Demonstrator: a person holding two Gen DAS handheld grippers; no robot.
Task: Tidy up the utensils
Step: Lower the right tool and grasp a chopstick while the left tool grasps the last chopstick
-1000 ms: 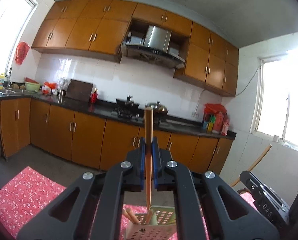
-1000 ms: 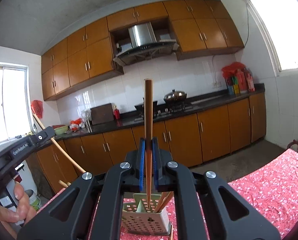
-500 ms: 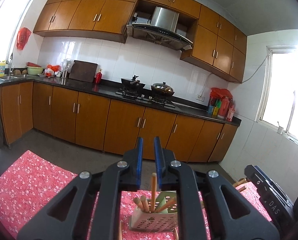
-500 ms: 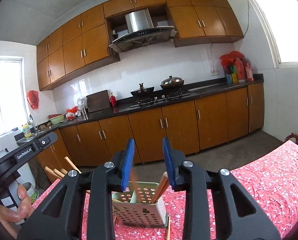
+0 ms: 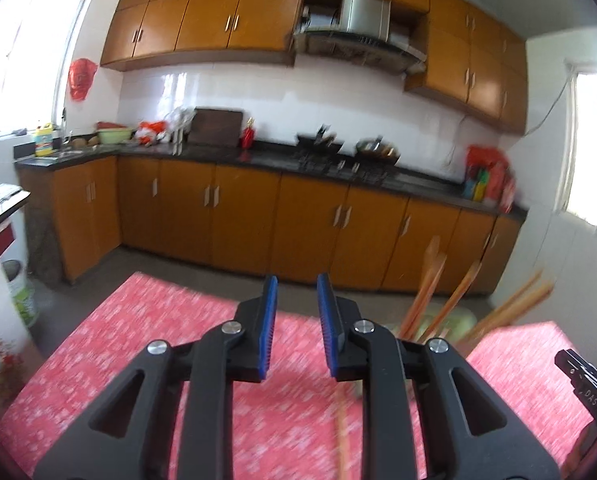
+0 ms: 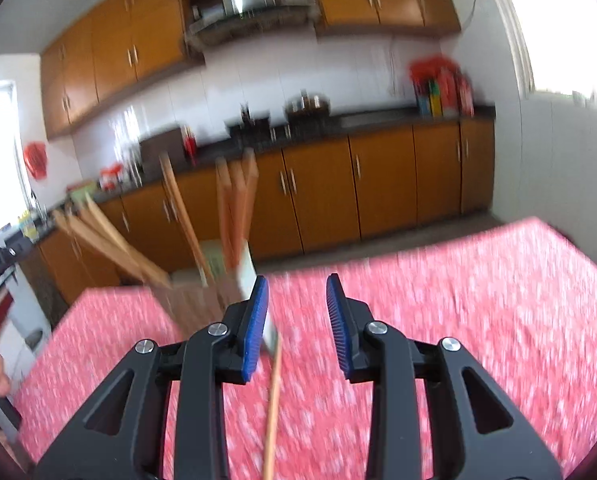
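Both chopsticks you held have dropped into the holder point(image 6: 202, 300); your left gripper point(image 5: 296, 320) and right gripper point(image 6: 296, 316) have just parted their jaws, empty. Loose chopsticks point(image 6: 272, 408) remain on the bench point(image 6: 478, 320).

Both views are fisheye cameras riding on hand-held tongs, each looking forward along its own two fingers and tilted slightly down over the red floral cloth on the bench point(image 5: 138, 340). The left wrist view has the left tongs point(image 5: 294, 312) low in frame; the right wrist view likewise has the right tongs point(image 6: 296, 310). Both face the far kitchen wall. They share the chopstick holder point(image 6: 202, 300), close at right in the left view point(image 5: 454, 320) and at left in the right view, and the range hood point(image 5: 362, 20).
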